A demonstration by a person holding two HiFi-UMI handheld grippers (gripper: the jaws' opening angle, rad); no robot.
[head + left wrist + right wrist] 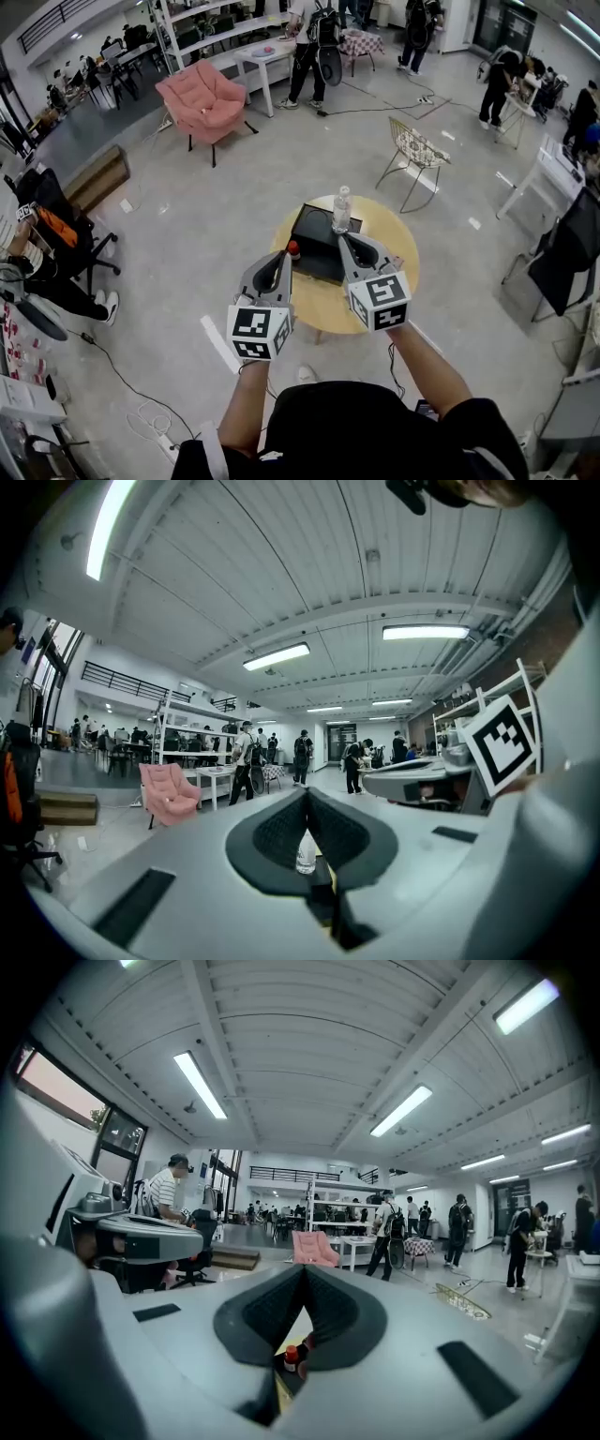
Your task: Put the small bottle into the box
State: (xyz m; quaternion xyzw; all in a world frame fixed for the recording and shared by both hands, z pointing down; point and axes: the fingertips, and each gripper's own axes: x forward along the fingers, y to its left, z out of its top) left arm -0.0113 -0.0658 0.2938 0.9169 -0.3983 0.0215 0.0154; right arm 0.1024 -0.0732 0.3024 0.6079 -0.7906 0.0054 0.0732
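A small bottle with a red cap [292,249] stands on the round yellow table [396,234], against the left side of a black box [314,246]. A taller clear bottle [341,208] stands at the box's far edge. My left gripper [281,256] hangs just in front of the small bottle, jaws shut and empty. My right gripper [344,241] is over the box's right part, also shut on nothing. Below the closed jaws, the left gripper view shows the clear bottle [306,853] and the right gripper view shows the red-capped bottle [291,1357].
A pink armchair [202,101] and a wire chair [417,150] stand on the floor beyond the table. People stand at tables far back. A black office chair [66,234] is at the left, and a white tape strip [220,342] marks the floor beside the table.
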